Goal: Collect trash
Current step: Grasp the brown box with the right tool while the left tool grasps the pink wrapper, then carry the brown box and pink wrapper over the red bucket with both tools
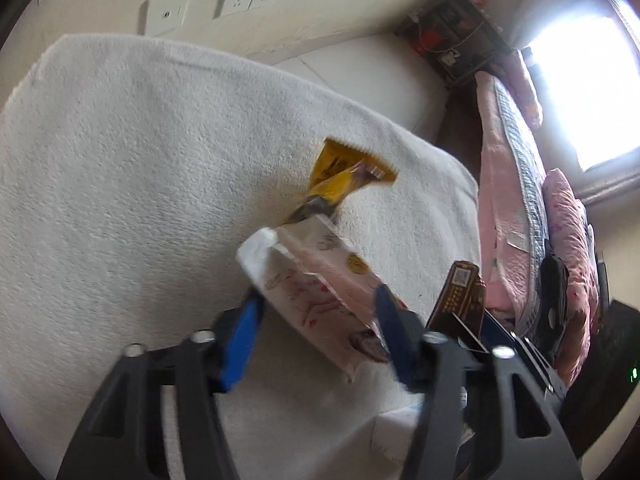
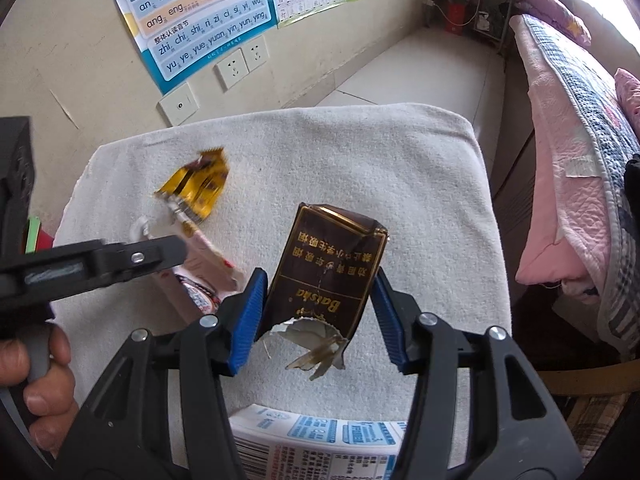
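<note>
Nearest you, your right gripper (image 2: 318, 312) has its fingers clamped on the torn brown cigarette pack (image 2: 326, 270), above the white towel (image 2: 360, 168). Left of that pack, your left gripper (image 1: 316, 320) has its fingers pressed on the pink tissue packet (image 1: 316, 280). Beyond the packet, the yellow wrapper (image 2: 196, 188) lies on the towel.

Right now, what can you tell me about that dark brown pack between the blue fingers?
The dark brown pack is a crumpled soft paper cigarette pack with gold borders, gold Chinese characters and gold Latin lettering. Its near end is torn open, with ragged silvery foil lining sticking out. The far end is dented. The right gripper clamps it by its two long sides, blue pads pressing in, so it sits above the white towel. Nothing else visibly touches it.
</note>
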`<state>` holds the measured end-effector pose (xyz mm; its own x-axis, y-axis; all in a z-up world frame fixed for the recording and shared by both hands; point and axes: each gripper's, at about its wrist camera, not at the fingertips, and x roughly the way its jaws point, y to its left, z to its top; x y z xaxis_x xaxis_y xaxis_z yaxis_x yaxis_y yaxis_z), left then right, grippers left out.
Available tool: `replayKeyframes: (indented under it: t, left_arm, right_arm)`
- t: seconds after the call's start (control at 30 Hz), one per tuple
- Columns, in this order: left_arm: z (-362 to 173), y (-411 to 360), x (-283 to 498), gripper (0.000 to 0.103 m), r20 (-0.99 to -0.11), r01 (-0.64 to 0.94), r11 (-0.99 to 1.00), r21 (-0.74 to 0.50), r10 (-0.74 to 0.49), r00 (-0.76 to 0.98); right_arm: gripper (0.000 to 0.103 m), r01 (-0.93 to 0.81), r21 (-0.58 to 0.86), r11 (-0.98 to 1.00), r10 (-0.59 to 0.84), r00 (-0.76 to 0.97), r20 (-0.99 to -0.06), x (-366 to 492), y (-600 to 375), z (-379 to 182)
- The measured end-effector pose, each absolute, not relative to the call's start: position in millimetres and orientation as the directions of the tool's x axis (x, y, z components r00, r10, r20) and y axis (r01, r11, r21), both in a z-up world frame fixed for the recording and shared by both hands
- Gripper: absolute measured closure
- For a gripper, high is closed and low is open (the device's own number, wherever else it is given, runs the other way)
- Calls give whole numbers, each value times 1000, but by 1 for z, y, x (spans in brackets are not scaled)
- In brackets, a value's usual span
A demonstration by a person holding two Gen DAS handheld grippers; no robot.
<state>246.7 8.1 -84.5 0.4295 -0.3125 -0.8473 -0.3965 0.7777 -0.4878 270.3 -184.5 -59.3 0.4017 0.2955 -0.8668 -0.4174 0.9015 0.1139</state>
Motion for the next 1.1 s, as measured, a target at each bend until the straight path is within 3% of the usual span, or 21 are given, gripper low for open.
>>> replayKeyframes:
  t: [0.2,0.4,0.73,1.1]
  left_arm:
    - [-88,-1,246,78,-835,-368,776,-513,-351,425]
    - [-64,1,233,87,-832,-309,817,-487,-326,448]
    - [-17,20,195,89,-835,-238,900,-366,-205,510]
    - [14,101,117,89,-828,-337,890,-308,-77,555]
  right_arm:
    - [52,-431,104,896,297,409,-863,268,-185,-57]
    - [52,-436,99,894,306,435,-847,261,-185,-45]
    - [52,-483,98,870,354,473,-807,233,-167,-10]
    - [52,-609,112,785,447,433,-783,189,-91,19]
